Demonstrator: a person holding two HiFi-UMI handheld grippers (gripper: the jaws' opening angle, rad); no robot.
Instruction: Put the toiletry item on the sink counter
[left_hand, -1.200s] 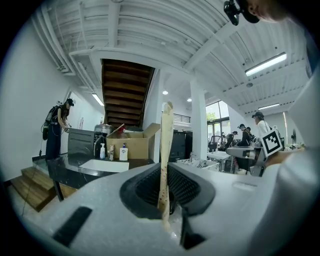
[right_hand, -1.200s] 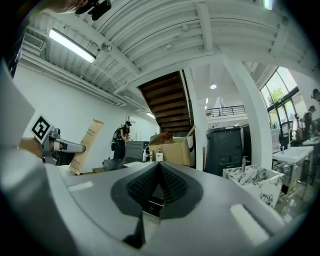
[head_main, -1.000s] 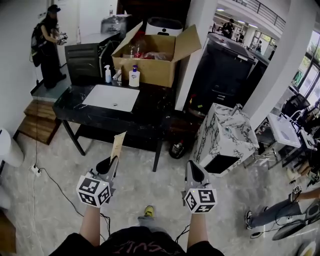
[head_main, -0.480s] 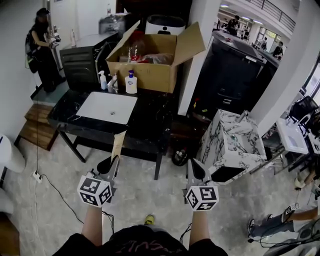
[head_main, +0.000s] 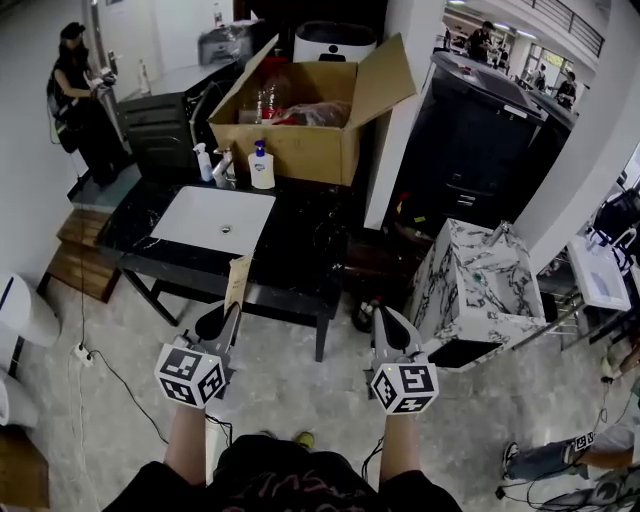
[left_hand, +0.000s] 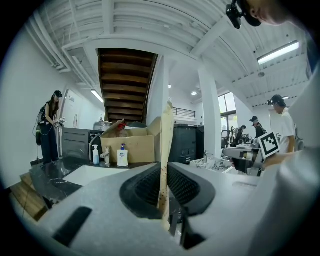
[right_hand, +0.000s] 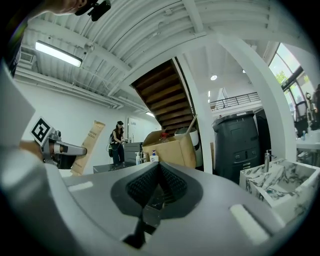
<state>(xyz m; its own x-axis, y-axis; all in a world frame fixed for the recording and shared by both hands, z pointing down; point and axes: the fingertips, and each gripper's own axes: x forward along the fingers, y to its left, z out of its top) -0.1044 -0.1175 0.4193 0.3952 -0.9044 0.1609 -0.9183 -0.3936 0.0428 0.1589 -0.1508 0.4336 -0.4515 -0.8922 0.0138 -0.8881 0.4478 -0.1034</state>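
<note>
My left gripper (head_main: 222, 322) is shut on a thin tan paper packet (head_main: 236, 283), which stands upright out of its jaws. In the left gripper view the packet (left_hand: 166, 130) shows edge-on between the pads. The black marble sink counter (head_main: 300, 235) with a white basin (head_main: 213, 219) lies ahead of both grippers, a short way beyond the packet's tip. My right gripper (head_main: 388, 325) is level with the left one, shut and holding nothing; its jaws (right_hand: 158, 172) meet in its own view, where the packet (right_hand: 86, 147) appears at left.
On the counter's back edge stand a spray bottle (head_main: 204, 162), a faucet (head_main: 224, 165), a soap pump bottle (head_main: 262, 166) and an open cardboard box (head_main: 310, 120). A marble-patterned cabinet (head_main: 470, 285) stands right. A person (head_main: 80, 95) stands back left. A cable (head_main: 110, 370) crosses the floor.
The counter has drawn a little nearer in the head view. Both grippers keep their hold and spacing.
</note>
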